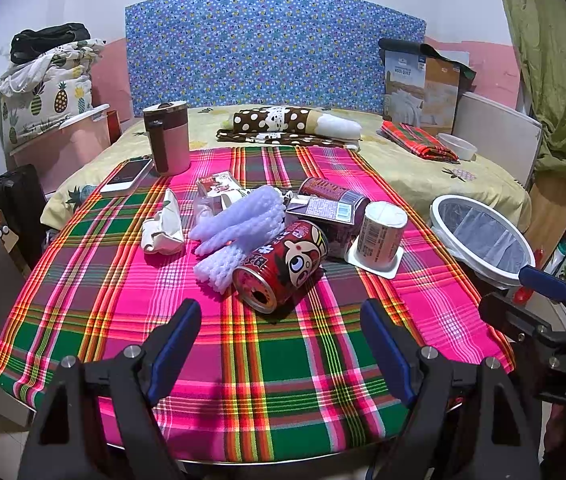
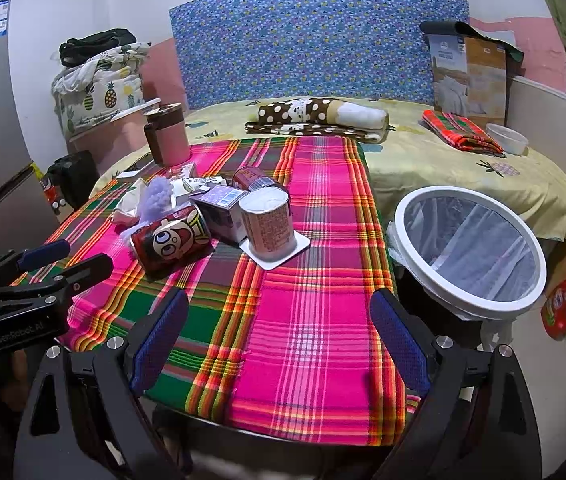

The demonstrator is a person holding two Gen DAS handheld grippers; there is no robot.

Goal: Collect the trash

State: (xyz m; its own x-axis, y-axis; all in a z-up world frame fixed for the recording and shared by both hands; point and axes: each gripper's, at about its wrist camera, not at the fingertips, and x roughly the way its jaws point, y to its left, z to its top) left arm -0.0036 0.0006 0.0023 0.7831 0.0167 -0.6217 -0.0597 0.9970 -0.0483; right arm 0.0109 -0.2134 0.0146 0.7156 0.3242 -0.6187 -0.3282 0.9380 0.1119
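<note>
Lying on its side just ahead of the left gripper (image 1: 281, 344), the red cartoon can (image 1: 281, 266) stays untouched; both grippers (right gripper (image 2: 279, 344) too) gape wide, empty, near the white-rimmed bin (image 2: 471, 298).

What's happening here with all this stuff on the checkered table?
A person is clearing trash with two tools. The left hand-held gripper and the right hand-held gripper both hover open and empty over the near table edge. Nothing is picked up yet: the cartoon can, white foam netting, yogurt cup, small carton and crumpled paper sit piled on the plaid cloth. The lined bin waits beside the table.
</note>
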